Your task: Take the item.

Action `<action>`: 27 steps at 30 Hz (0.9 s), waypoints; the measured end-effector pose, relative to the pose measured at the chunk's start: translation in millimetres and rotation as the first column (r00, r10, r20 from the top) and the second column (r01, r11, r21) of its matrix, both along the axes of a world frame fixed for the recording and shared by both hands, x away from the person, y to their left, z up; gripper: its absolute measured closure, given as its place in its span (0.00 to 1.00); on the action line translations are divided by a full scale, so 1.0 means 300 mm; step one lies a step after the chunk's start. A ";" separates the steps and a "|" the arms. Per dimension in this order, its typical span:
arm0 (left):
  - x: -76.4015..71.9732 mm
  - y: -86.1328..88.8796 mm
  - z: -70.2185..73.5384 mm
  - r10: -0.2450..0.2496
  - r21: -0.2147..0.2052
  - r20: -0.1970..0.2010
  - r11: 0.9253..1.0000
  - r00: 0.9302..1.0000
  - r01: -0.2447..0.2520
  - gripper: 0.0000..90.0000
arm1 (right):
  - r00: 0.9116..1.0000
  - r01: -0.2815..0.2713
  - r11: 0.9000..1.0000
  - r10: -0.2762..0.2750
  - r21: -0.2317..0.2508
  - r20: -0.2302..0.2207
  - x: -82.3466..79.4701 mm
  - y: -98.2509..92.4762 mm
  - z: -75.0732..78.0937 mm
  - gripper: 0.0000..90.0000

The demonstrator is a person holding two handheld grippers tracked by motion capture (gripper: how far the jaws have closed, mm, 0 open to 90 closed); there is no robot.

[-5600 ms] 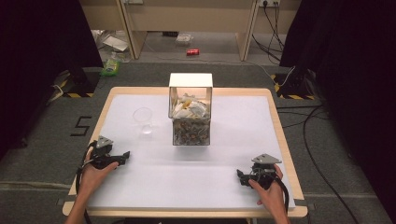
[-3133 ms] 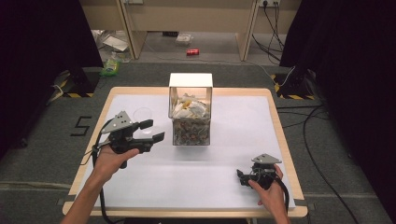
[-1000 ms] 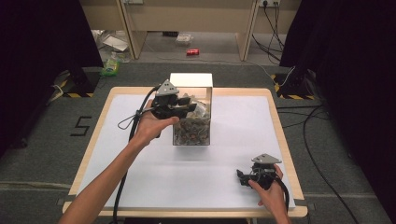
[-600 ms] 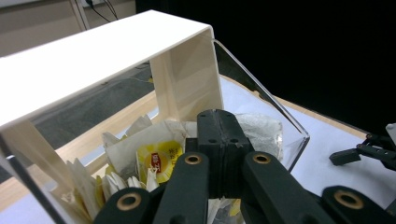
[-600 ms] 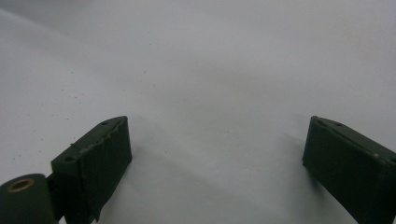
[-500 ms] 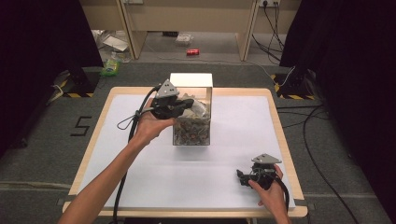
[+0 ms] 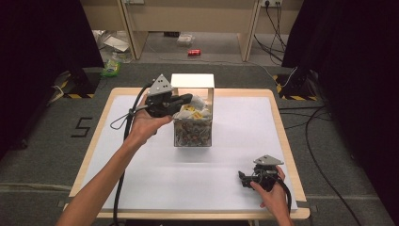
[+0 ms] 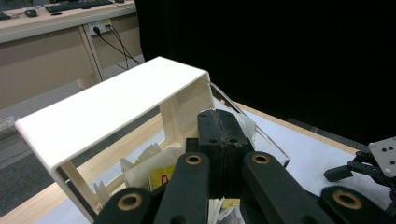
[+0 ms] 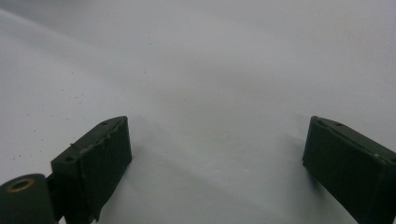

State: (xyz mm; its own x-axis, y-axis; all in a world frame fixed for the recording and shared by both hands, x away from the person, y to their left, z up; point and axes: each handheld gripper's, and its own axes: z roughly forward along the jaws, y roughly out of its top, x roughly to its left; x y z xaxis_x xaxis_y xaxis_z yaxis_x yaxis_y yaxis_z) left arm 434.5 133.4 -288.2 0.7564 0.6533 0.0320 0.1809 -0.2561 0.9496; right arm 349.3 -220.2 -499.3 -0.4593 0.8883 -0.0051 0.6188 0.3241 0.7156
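A clear box (image 7: 193,134) stuffed with crumpled paper and wrappers stands mid-table under a white frame lid (image 7: 192,80). My left gripper (image 7: 188,98) hovers over the box's open left top. In the left gripper view its jaws (image 8: 224,122) are shut on the thin wall of a clear cup (image 8: 268,148), whose curved rim hangs past them above the wrappers and beside the white lid (image 8: 107,107). My right gripper (image 7: 243,179) rests on the table near the front right corner. It (image 9: 217,154) is open with only bare white surface between its fingers.
The white mat (image 7: 141,179) covers the wooden table (image 7: 89,155). A cable trails from the left gripper across the mat's left side. The right gripper (image 8: 369,165) appears far off in the left gripper view. Litter and cables lie on the floor behind the table.
The left gripper went from the table's left front to the clear cup, then up to the box's top. Over the last second it barely shifted. The right gripper stayed put.
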 end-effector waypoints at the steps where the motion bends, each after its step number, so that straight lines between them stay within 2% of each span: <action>1: -0.002 0.002 0.005 0.001 -0.001 0.004 1.000 1.000 -0.001 0.99 | 1.000 0.000 1.000 0.000 0.000 0.000 0.000 0.000 0.000 0.09; 14: -0.032 0.068 0.078 -0.029 -0.076 0.004 0.997 1.000 0.029 0.99 | 1.000 0.000 1.000 0.000 0.000 0.000 0.000 0.000 0.000 0.09; 18: -0.046 0.098 0.095 -0.017 -0.071 0.023 0.997 1.000 0.018 0.99 | 1.000 0.000 1.000 0.000 0.000 0.000 0.000 0.000 0.000 0.09; 23: -0.058 0.138 0.109 -0.006 -0.082 0.029 0.997 1.000 0.008 0.99 | 1.000 0.000 1.000 0.000 0.000 0.000 0.000 0.000 0.000 0.09; 27: -0.067 0.190 0.120 0.014 -0.101 0.030 0.995 0.999 -0.011 0.99 | 1.000 -0.001 1.000 0.001 -0.001 0.001 0.000 0.000 0.000 0.09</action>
